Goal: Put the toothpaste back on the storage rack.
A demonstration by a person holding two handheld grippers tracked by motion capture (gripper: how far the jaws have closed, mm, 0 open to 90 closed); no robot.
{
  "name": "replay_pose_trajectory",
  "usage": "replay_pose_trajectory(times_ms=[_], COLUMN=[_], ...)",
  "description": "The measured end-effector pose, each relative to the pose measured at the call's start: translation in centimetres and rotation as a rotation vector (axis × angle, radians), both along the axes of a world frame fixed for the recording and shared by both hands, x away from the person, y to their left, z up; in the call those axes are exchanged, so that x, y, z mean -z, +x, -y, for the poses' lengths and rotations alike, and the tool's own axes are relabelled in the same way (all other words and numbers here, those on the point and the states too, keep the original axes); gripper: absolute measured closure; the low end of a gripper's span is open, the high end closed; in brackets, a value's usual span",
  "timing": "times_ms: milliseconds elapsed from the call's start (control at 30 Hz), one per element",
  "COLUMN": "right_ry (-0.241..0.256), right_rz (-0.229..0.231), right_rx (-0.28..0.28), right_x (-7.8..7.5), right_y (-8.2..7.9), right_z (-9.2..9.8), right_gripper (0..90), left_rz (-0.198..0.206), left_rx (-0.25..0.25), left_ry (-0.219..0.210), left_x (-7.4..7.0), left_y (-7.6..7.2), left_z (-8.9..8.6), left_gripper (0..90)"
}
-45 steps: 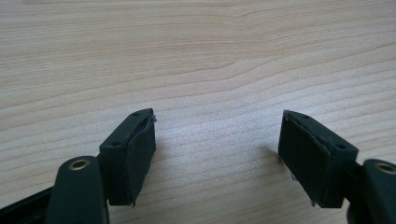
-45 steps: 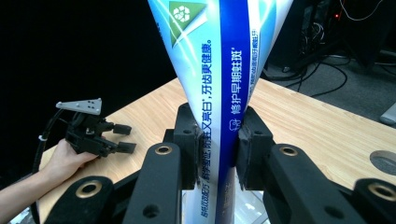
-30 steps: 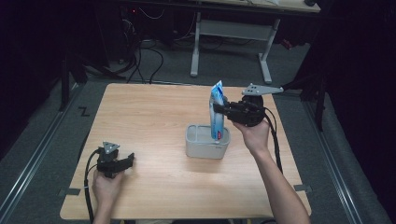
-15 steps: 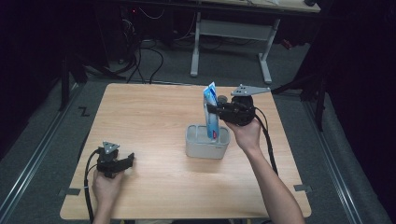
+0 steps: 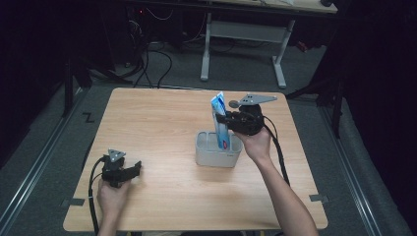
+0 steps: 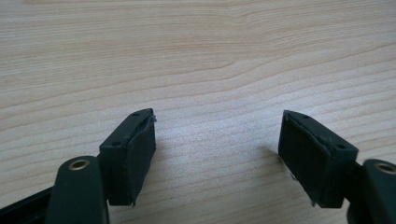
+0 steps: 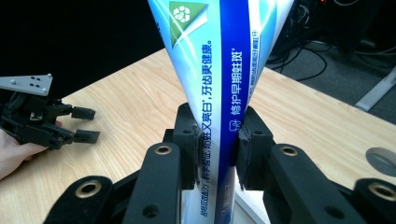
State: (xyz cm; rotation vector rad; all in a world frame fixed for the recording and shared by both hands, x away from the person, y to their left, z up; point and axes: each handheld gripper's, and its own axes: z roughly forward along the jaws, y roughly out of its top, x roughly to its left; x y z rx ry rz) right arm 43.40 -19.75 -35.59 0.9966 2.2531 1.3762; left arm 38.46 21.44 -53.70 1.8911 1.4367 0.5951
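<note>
A blue and white toothpaste tube (image 5: 221, 122) stands upright with its lower end inside a grey holder cup (image 5: 216, 157) near the middle of the wooden table (image 5: 162, 123). My right gripper (image 5: 233, 122) is shut on the tube (image 7: 219, 93) partway up, its pads (image 7: 189, 140) pressing both sides. My left gripper (image 5: 133, 170) rests low on the table at the front left, held in a hand. Its jaws stand wide apart, and between the pads (image 6: 135, 149) there is only bare wood. The right gripper view also catches the left gripper (image 7: 79, 125) off to the left.
A desk frame (image 5: 246, 34) and cables (image 5: 152, 59) stand on the floor beyond the far edge. The table (image 6: 196, 60) is bare wood around the holder. A grey disc (image 7: 380, 158) is set in the tabletop on the right of the right gripper view.
My right gripper has moved left and down with the tube, so that its lower end now sits in the holder cup. The left gripper has stayed still.
</note>
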Motion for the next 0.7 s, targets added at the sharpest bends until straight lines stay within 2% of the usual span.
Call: replay_pose_trajectory(times_ms=[233, 633, 700], right_ry=[-0.023, -0.035, -0.05], right_rz=[-0.011, -0.03, -0.033], right_rx=[-0.005, -0.007, -0.009], right_x=[0.6, 1.7, 1.8], right_y=[0.1, 0.2, 0.2], right_z=[-0.2, -0.5, -0.7], right_gripper=[72.9, 72.8, 72.8], left_rz=[0.0, 0.0, 0.0], left_rx=[0.0, 0.0, 0.0], left_ry=[0.002, 0.002, 0.001], left_x=[0.0, 0.0, 0.0], left_y=[0.0, 0.0, 0.0], left_z=[0.0, 0.0, 0.0], left_gripper=[28.1, 28.2, 28.2])
